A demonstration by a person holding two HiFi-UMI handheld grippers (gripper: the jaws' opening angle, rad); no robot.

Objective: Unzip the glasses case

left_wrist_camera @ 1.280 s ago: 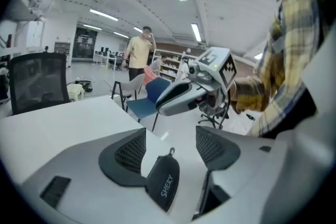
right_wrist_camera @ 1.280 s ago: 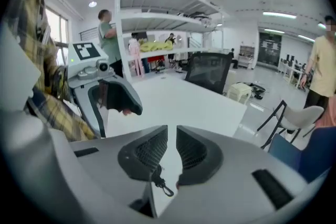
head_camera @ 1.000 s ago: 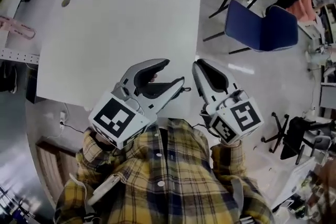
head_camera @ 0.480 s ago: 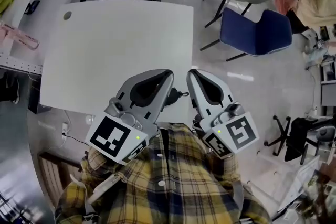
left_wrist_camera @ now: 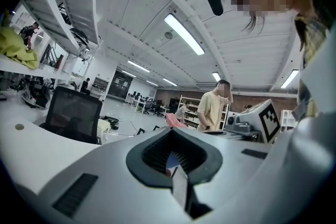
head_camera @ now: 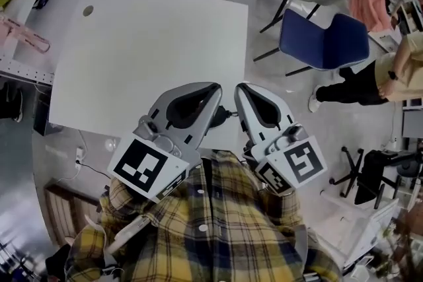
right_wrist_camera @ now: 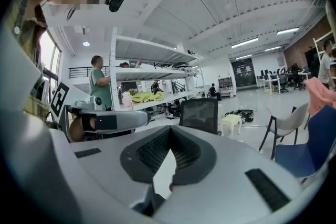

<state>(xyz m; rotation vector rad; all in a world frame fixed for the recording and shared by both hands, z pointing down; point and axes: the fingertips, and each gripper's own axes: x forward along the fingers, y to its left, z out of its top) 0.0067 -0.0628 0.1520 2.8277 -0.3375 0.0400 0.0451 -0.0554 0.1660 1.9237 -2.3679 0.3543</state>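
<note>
The head view is bright and evenly lit from overhead, so the white table (head_camera: 152, 49) shows almost no shadow and the glossy floor (head_camera: 277, 102) carries pale glare patches. Straight edges bow outward there and the corners fall to black. In the gripper views the ceiling strip lights (left_wrist_camera: 184, 34) blow out to pure white, the left gripper (left_wrist_camera: 170, 131) and right gripper (right_wrist_camera: 169, 128) look soft and unfocused close to the lens, and the room behind is sharper but curved, with a dark rim.

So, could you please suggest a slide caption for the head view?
Left gripper and right gripper, both shut, side by side over the white table's near edge, just ahead of the plaid shirt.
</note>
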